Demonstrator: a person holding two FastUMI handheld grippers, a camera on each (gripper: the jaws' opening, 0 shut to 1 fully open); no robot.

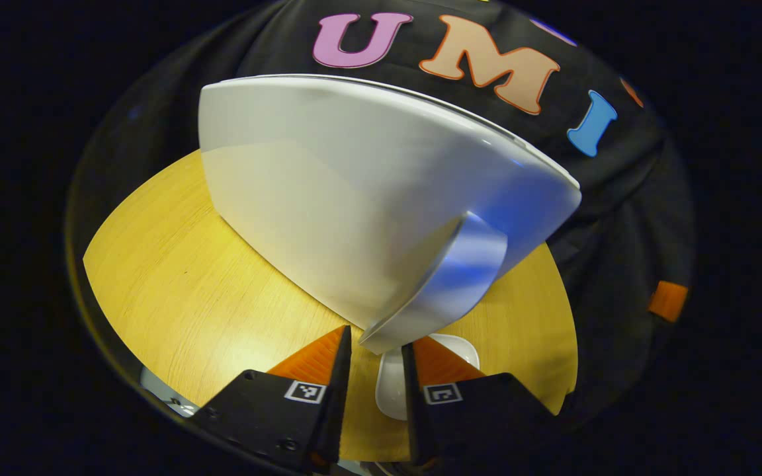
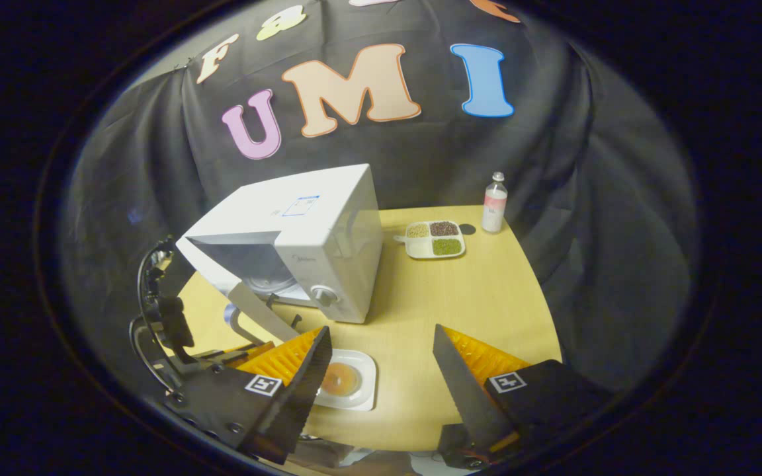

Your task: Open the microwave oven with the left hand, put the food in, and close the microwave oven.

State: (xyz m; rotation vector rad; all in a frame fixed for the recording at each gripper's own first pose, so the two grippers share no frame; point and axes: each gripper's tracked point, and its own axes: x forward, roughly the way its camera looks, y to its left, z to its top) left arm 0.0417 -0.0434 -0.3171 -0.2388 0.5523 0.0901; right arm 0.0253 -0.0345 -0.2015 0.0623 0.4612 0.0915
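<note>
in the right gripper view, the left gripper [image 2: 239, 330] sits at the far left, just in front of the microwave oven [image 2: 308, 241], at the handle [image 2: 239, 317] of the swung-open door [image 2: 265, 311]. in the left gripper view that handle [image 1: 444, 284] runs down between the left gripper [image 1: 376, 360] fingers, which stand narrowly apart on either side of its lower end; whether both press on it cannot be told. the microwave oven stands on the wooden table [image 2: 487, 297], its cavity showing behind the door. just in front of the microwave oven lies a white plate [image 2: 348, 380] with a round piece of food [image 2: 340, 378], partly behind one finger of the right gripper [image 2: 381, 377], whose fingers are spread wide with nothing between them. to the right of the microwave oven, near its back corner, sits a divided tray [image 2: 434, 239] of grains, and right of that a small bottle [image 2: 495, 203]
</note>
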